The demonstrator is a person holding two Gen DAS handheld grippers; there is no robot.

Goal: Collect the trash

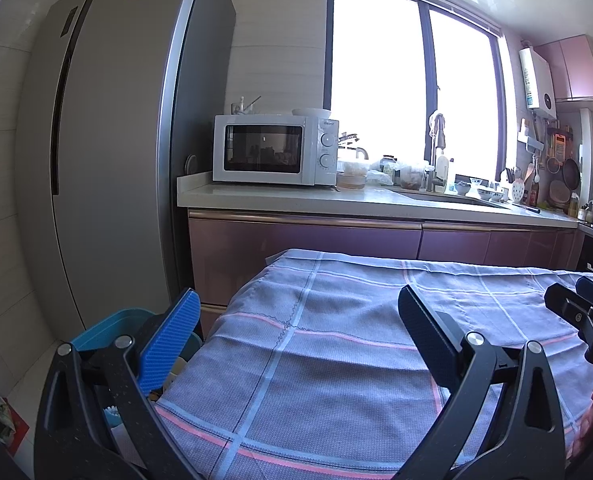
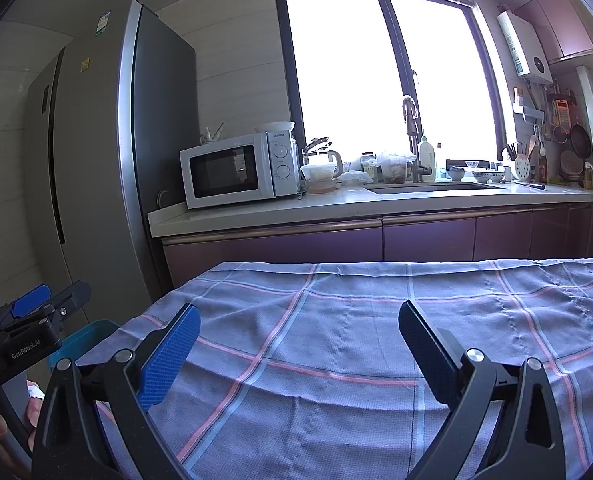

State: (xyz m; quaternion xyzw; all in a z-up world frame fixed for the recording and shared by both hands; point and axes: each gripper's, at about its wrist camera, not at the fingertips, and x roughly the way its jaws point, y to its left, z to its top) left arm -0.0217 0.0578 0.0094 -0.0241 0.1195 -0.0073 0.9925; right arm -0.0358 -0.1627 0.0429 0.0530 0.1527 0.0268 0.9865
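Kitchen counter and fridge fill the background behind a checked tablecloth [image 2: 336,340] where no trash is seen, both the left gripper [image 1: 296,340] and right gripper [image 2: 298,344] spread empty, so the teal bin [image 1: 108,326] at lower left could be knocked if swung carelessly.

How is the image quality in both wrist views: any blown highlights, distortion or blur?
Left wrist view: the window is blown out to pure white, the fridge edge bows from fisheye, corners vignette dark. Right wrist view: the same white window, a curved counter edge, and the checked cloth stays sharp and evenly lit.
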